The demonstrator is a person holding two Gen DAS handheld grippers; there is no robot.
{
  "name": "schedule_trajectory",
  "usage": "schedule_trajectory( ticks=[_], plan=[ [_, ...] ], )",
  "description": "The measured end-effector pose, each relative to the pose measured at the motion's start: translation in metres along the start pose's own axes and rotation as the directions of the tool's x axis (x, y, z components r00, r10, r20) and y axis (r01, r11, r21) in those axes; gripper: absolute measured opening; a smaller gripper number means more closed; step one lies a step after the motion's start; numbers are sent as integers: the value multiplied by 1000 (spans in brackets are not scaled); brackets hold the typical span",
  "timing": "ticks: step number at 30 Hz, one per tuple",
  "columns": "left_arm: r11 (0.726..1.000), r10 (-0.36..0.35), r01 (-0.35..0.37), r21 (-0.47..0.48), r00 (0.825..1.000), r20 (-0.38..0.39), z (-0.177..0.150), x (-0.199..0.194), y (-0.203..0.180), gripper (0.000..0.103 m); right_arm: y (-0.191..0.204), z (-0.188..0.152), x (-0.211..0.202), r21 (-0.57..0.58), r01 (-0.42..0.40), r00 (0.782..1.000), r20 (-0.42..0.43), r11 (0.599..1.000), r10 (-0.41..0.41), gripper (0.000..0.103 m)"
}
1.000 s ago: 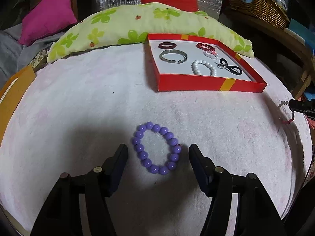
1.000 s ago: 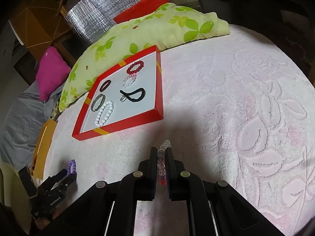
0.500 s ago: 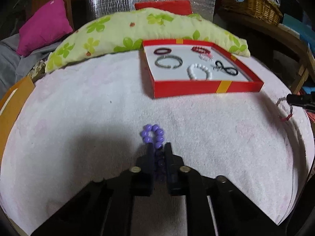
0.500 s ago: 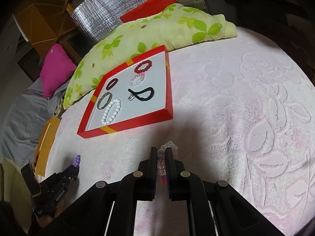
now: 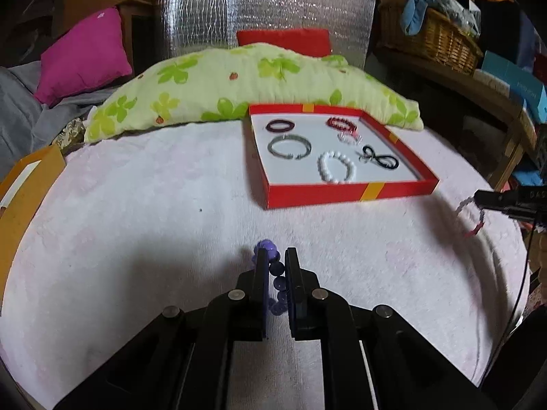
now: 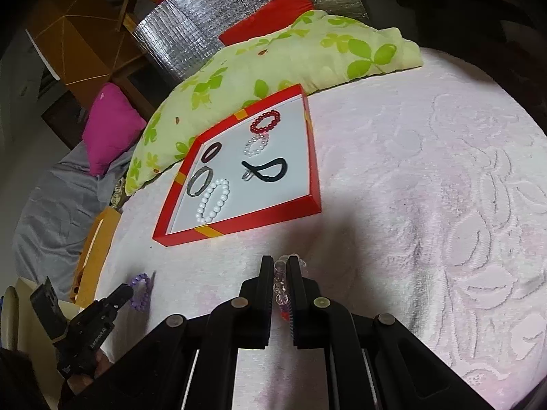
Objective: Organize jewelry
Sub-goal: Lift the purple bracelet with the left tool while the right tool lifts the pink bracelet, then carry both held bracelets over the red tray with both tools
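Left gripper (image 5: 273,256) clamped on purple bead bracelet (image 5: 273,266), above pink blanket (image 5: 136,222). Right gripper (image 6: 280,263) clamped on clear bead bracelet (image 6: 281,287). Red tray (image 5: 342,194) far, holding six pieces.

Purple bead bracelet (image 5: 273,266) pinched upright, red tray (image 5: 342,194) holding six pieces

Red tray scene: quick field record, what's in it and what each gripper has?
tray: shallow red cardboard tray on pale pink towel
in tray: white pearl bracelet, red bead bracelet, silver metal bangle, black cord loop
left gripper: shut on purple bead bracelet
right gripper: shut on clear and pink bead bracelet
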State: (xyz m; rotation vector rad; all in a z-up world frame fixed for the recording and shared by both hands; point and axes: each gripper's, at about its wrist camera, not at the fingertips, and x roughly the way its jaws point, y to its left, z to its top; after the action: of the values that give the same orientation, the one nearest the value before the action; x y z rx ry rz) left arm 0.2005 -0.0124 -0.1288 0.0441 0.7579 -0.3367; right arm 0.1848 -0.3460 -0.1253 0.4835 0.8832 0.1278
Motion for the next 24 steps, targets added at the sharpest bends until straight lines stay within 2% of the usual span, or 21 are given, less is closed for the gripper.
schedule_trajectory(
  ticks=[12, 24],
  plan=[
    [999, -51, 50, 22, 996, 74, 19, -22, -14, 9, 15, 6, -4, 4, -88, 996, 22, 996, 88, 9],
    [995, -93, 89, 44, 991, 95, 41, -30, -20, 9, 24, 20, -8, 20, -138, 989, 51, 990, 137, 9]
  ],
)
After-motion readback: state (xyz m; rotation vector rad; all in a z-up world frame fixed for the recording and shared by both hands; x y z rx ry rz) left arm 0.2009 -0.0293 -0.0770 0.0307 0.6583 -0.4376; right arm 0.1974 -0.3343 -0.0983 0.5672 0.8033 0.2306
